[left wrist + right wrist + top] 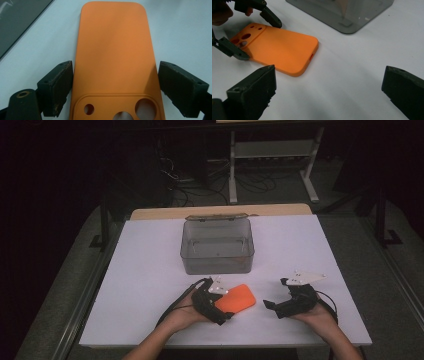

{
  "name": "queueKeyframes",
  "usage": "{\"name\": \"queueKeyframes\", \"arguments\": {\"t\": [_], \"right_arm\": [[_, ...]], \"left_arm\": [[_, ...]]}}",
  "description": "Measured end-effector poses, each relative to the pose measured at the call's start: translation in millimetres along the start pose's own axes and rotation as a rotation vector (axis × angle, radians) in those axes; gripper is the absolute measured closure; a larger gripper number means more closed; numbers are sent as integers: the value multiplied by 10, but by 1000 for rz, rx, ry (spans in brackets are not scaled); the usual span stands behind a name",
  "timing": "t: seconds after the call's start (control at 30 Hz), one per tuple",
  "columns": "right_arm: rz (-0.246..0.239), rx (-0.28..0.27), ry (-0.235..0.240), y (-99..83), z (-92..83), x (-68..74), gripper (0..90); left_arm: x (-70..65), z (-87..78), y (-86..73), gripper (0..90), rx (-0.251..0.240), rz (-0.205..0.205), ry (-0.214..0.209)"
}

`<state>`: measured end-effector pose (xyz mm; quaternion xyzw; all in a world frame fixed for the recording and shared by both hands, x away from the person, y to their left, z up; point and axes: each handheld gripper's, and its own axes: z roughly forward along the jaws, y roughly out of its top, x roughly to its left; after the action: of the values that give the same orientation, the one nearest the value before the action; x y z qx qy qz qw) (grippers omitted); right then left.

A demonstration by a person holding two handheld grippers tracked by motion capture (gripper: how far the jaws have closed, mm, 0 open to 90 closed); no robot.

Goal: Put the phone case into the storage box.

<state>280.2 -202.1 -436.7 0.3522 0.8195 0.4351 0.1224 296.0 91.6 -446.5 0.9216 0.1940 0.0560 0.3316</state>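
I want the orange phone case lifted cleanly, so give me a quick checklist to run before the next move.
1. Phone case lies flat on the white table, camera cut-outs toward the left gripper: ok.
2. Case centred between the left gripper's jaws: ok.
3. Pads pressing on both long edges: cannot tell; they stand at the edges, but contact is not plain.
4. Right gripper open, nothing between its jaws, off to the side of the case: ok.
5. Clear box apart from the case: ok.
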Motion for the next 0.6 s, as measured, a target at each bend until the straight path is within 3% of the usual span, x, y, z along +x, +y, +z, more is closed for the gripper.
{"name": "queueKeyframes", "arguments": {"t": [0.6], "right_arm": [[2, -5, -2, -3, -13, -6, 0]], "left_arm": [[-11, 4, -27, 138, -1, 28, 10]]}}
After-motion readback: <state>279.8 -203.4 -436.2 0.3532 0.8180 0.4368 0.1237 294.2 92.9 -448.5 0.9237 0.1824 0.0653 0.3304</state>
